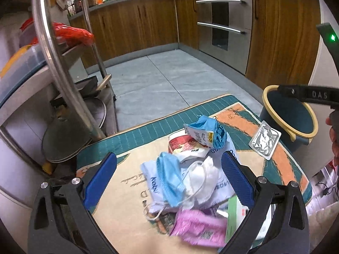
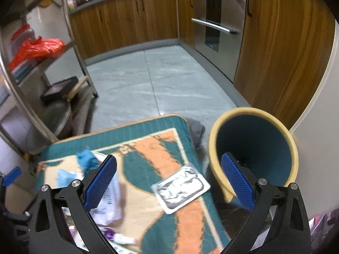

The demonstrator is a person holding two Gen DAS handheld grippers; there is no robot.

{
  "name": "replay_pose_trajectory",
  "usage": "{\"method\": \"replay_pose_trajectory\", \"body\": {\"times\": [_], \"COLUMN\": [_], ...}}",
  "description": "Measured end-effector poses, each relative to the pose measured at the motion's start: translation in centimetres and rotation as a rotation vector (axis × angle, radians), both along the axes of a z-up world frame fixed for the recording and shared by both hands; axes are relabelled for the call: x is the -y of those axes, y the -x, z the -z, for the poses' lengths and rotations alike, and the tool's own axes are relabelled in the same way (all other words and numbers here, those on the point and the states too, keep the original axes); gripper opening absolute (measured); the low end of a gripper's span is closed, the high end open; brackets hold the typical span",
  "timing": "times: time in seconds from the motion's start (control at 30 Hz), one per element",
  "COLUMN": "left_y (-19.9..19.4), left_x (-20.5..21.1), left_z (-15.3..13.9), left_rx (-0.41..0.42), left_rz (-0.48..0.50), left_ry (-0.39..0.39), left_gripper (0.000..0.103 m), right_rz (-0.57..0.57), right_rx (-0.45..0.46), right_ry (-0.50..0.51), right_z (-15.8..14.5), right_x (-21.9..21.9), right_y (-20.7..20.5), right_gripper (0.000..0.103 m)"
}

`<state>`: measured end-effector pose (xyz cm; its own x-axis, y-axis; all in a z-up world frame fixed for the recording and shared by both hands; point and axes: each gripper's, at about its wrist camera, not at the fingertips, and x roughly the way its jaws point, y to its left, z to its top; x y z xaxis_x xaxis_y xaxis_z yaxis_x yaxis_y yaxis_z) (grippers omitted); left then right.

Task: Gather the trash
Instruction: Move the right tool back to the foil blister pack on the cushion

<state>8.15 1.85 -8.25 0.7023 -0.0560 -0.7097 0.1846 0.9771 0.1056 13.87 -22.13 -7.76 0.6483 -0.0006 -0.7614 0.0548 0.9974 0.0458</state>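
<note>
Spread wide and gripping nothing, the left gripper (image 1: 169, 175) is hovering over the trash pile (image 1: 190, 175) at lower centre, ready to pick. The right gripper (image 2: 168, 178), equally released, is straddling the foil tray (image 2: 181, 190) beside the bin (image 2: 254, 148) at right.

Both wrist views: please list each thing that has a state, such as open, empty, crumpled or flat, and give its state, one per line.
left gripper: open, holding nothing, above the trash pile.
right gripper: open, holding nothing.
bin: upright beside the mat, no lid, looks empty.
foil blister pack: flat on the mat, apart from the pile.
blue face mask: folded, on the pile.
blue wrapper: crumpled.
purple packet: lying flat, blurred.
mat: spread flat.
</note>
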Motion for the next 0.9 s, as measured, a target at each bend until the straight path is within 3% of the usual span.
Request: {"method": "replay_pose_trajectory", "body": {"times": [0.23,0.5,0.57,0.67,0.7,0.77,0.8,0.9], "left_y": [-3.2,-6.1,-6.8,-7.5,-7.5,-7.3,-7.2,-6.7], "left_x": [3.5,6.7,6.8,6.8,6.9,7.2,7.3,6.9], "left_z": [1.4,3.4,3.8,4.6,4.8,4.9,4.9,4.4], "left_rx": [-0.018,-0.046,-0.069,-0.113,-0.121,-0.119,-0.116,-0.092], "left_rz": [0.041,0.069,0.07,0.068,0.074,0.087,0.093,0.096], "left_ry": [-0.001,-0.018,0.003,0.028,0.022,-0.005,-0.007,-0.014], "left_gripper": [0.097,0.096,0.086,0.059,0.044,0.036,0.026,0.023], "right_rz": [0.083,0.094,0.084,0.062,0.054,0.037,0.036,0.048], "right_rx": [-0.08,-0.132,-0.137,-0.143,-0.144,-0.153,-0.16,-0.18], "right_ry": [-0.071,-0.047,-0.047,-0.039,-0.034,-0.029,-0.028,-0.048], "right_z": [2.7,4.5,4.7,4.9,5.0,5.5,5.8,6.8], "right_x": [3.6,5.3,5.3,4.9,4.7,4.2,3.9,3.3], "right_y": [-1.8,-2.0,-1.9,-1.8,-1.8,-1.6,-1.5,-1.3], "right_gripper": [0.098,0.098,0.098,0.098,0.098,0.098,0.098,0.098]}}
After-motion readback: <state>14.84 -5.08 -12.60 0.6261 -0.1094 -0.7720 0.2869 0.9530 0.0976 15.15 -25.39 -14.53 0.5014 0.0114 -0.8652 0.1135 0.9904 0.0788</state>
